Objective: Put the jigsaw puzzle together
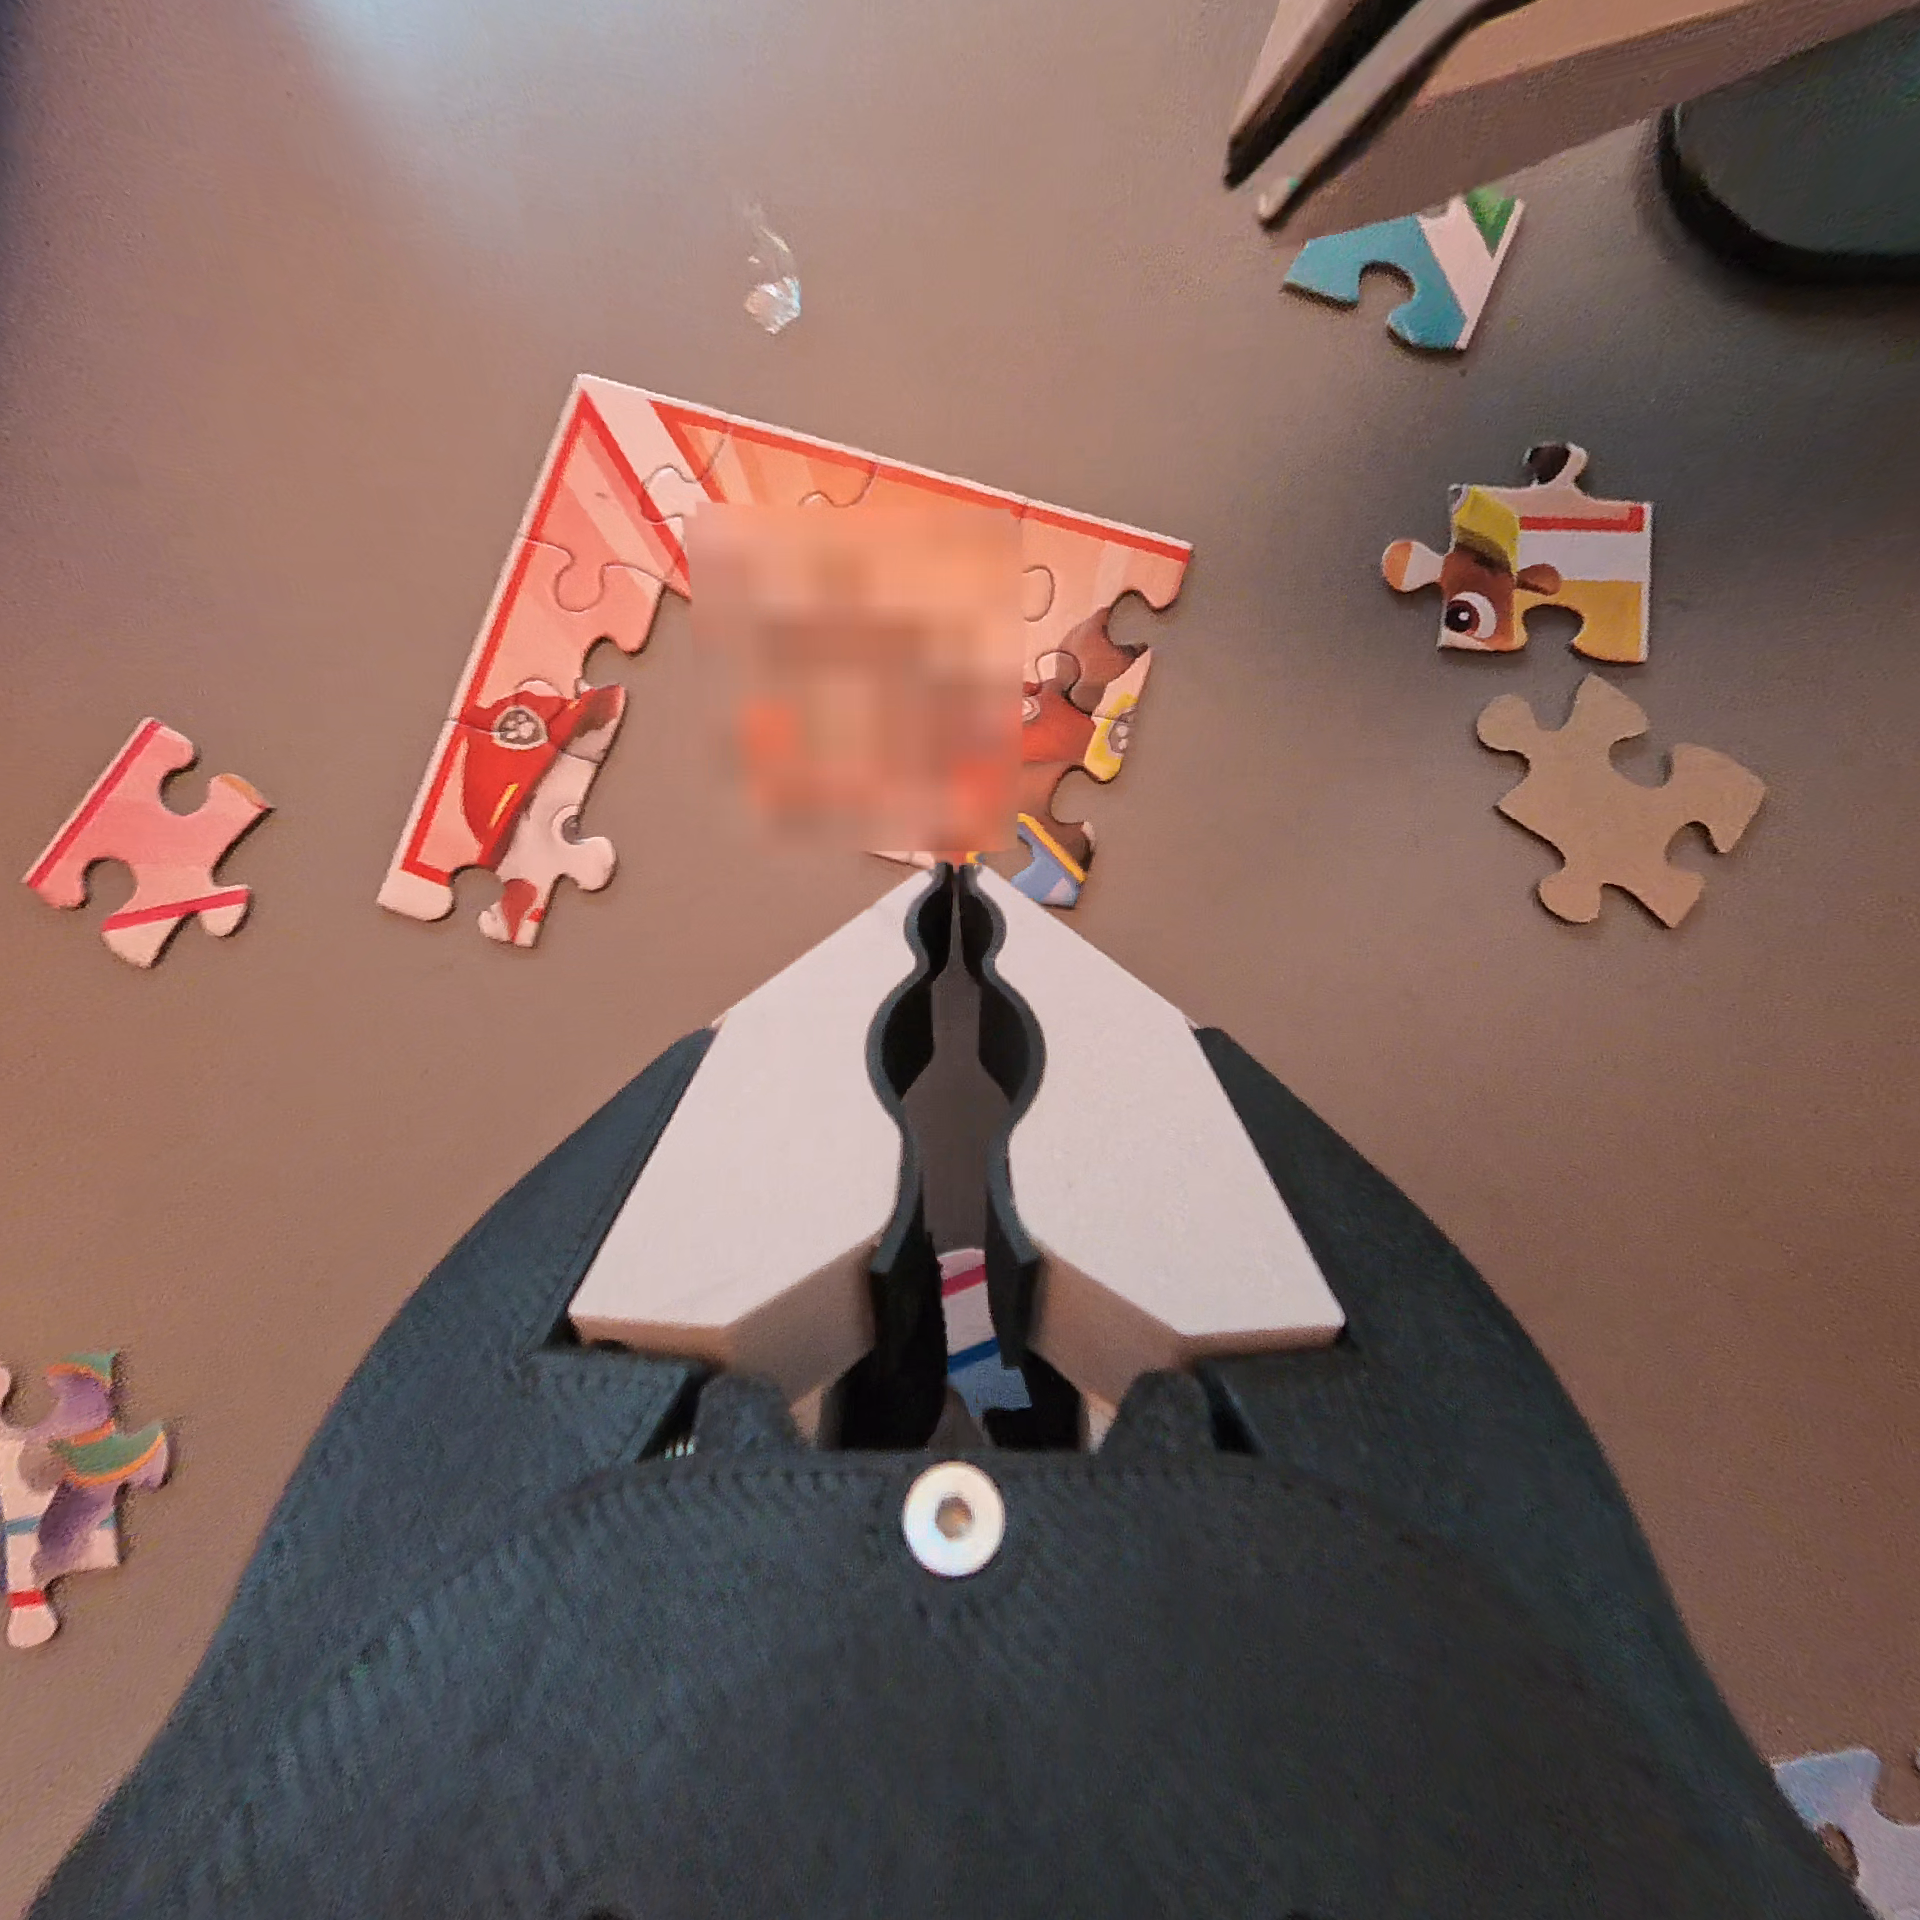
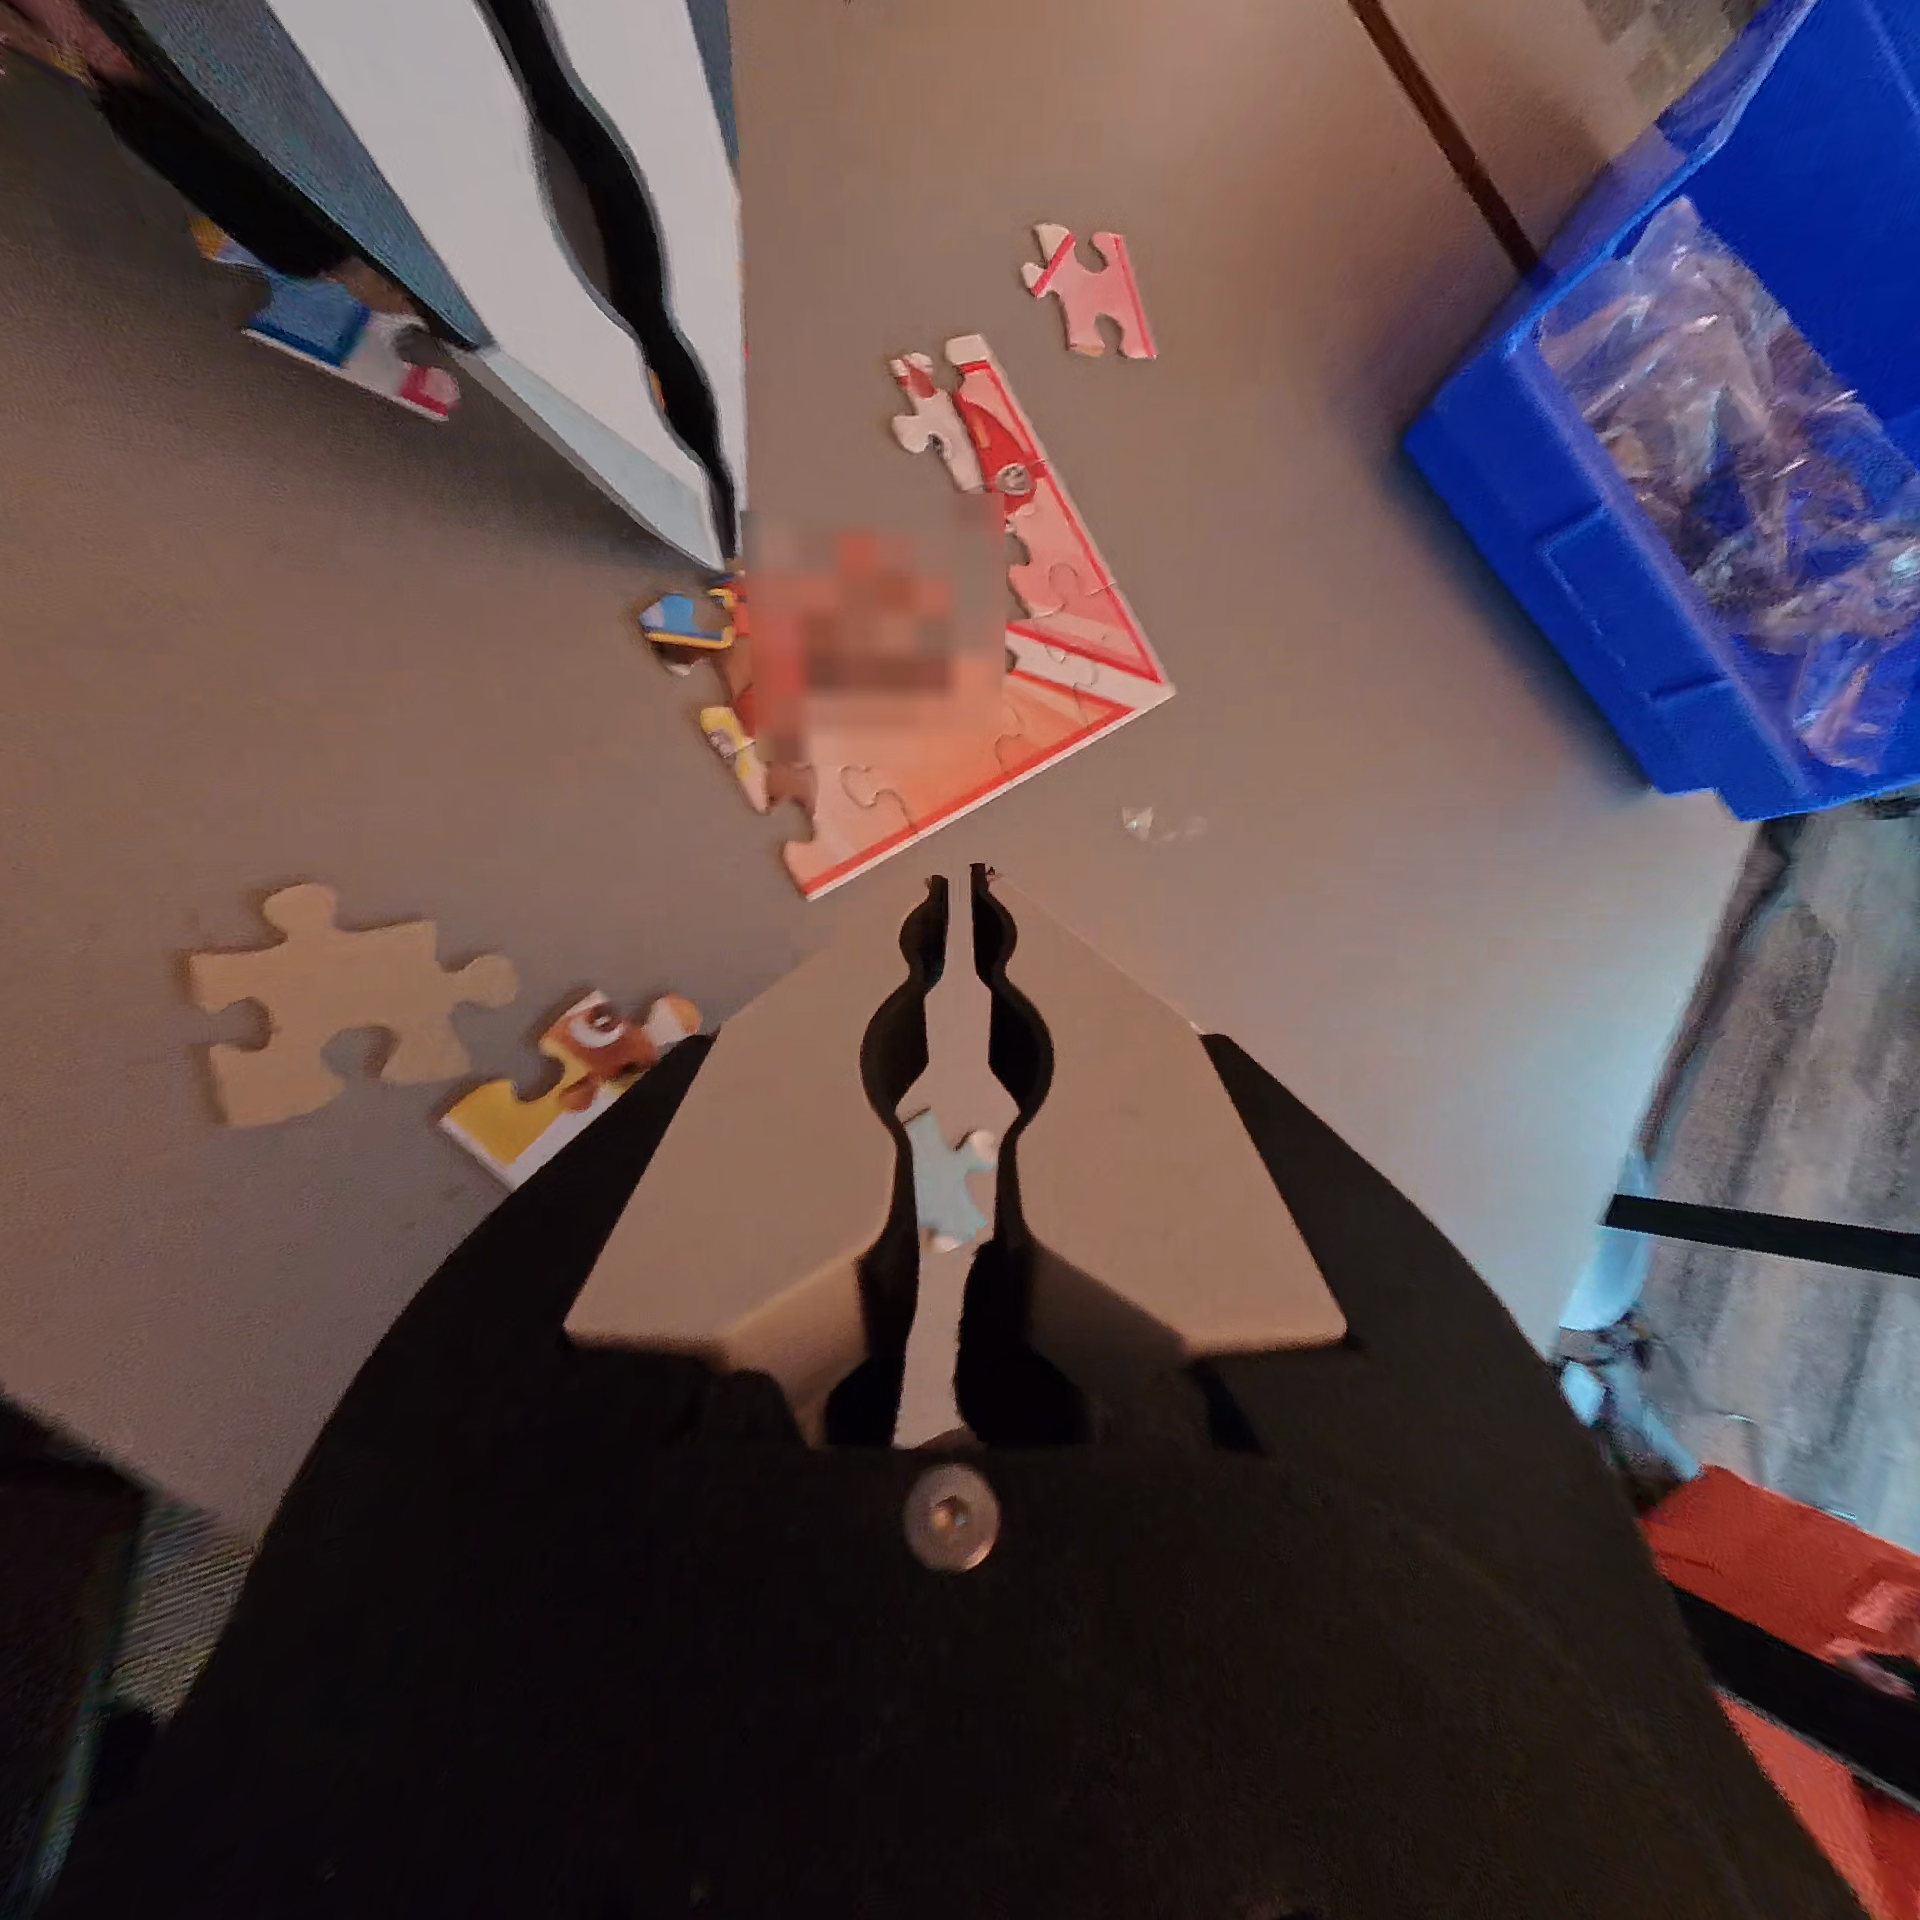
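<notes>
Orange-red cardboard marks the assembled part of the puzzle [image 1: 582, 644], an L of joined pieces lying flat on the grey-brown table [image 1: 312, 260], with a blurred patch over its middle. The left gripper [image 1: 954, 883] has its tips pinched together right at the near, unfinished edge of that block. Whether they clamp a piece there I cannot tell, since the blur covers the spot. The right gripper [image 2: 961, 883] hangs just off the block's straight border, tips nearly together with a thin slit between them and nothing held.

Loose pieces ring the block. From the left gripper, a pink piece [image 1: 145, 842] lies well off to its left. A dog-face piece [image 1: 1527, 571] and a face-down brown piece [image 1: 1610, 800] lie well off to its right, and a teal piece [image 1: 1403, 270] sits far right under the other gripper.

The open side of the block faces the left gripper, so that one is nearer the gap. The dog-face piece [image 2: 582, 1070] lies just beside the right gripper, which looks better placed to fetch it.
</notes>
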`<action>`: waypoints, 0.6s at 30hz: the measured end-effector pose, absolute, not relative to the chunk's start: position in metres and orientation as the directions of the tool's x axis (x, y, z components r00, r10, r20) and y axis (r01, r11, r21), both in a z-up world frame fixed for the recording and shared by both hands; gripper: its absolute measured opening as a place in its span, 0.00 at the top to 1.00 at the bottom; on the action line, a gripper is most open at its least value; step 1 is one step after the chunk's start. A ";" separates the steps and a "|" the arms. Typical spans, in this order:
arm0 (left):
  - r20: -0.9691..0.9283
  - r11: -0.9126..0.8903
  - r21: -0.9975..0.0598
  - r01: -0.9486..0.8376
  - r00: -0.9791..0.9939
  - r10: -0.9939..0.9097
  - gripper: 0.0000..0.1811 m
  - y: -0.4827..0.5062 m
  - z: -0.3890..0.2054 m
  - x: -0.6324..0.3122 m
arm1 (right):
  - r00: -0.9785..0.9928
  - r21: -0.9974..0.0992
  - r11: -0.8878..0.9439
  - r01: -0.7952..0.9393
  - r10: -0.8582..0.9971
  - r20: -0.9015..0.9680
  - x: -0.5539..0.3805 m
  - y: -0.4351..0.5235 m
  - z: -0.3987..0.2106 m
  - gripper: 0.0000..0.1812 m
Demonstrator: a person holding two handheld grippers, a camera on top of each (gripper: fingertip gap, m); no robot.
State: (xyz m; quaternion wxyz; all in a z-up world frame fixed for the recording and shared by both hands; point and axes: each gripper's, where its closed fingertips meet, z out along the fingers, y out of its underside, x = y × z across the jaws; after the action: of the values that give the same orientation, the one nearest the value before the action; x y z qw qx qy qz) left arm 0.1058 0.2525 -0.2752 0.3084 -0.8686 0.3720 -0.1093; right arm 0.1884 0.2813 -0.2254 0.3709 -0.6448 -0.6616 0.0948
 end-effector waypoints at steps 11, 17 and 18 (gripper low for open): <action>-0.009 -0.521 -0.647 -0.556 0.689 -0.725 0.98 0.249 -0.268 0.114 | 0.017 -0.577 0.056 0.815 0.992 0.121 0.231 0.221 -0.258 0.77; -0.029 -0.560 -0.611 -0.559 0.723 -0.690 0.93 0.235 -0.252 0.080 | 0.025 -0.582 0.042 0.812 0.994 0.106 0.228 0.217 -0.263 0.75; -0.009 -0.590 -0.583 -0.558 0.731 -0.682 0.89 0.227 -0.255 0.072 | 0.022 -0.595 0.041 0.803 0.995 0.099 0.225 0.215 -0.261 0.75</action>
State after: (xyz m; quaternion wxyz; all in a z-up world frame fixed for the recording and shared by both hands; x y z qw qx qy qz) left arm 0.0722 0.2275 -0.2545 0.2863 -0.8852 0.3504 -0.1081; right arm 0.2248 0.2152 -0.2614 0.2576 -0.6669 -0.6740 0.1862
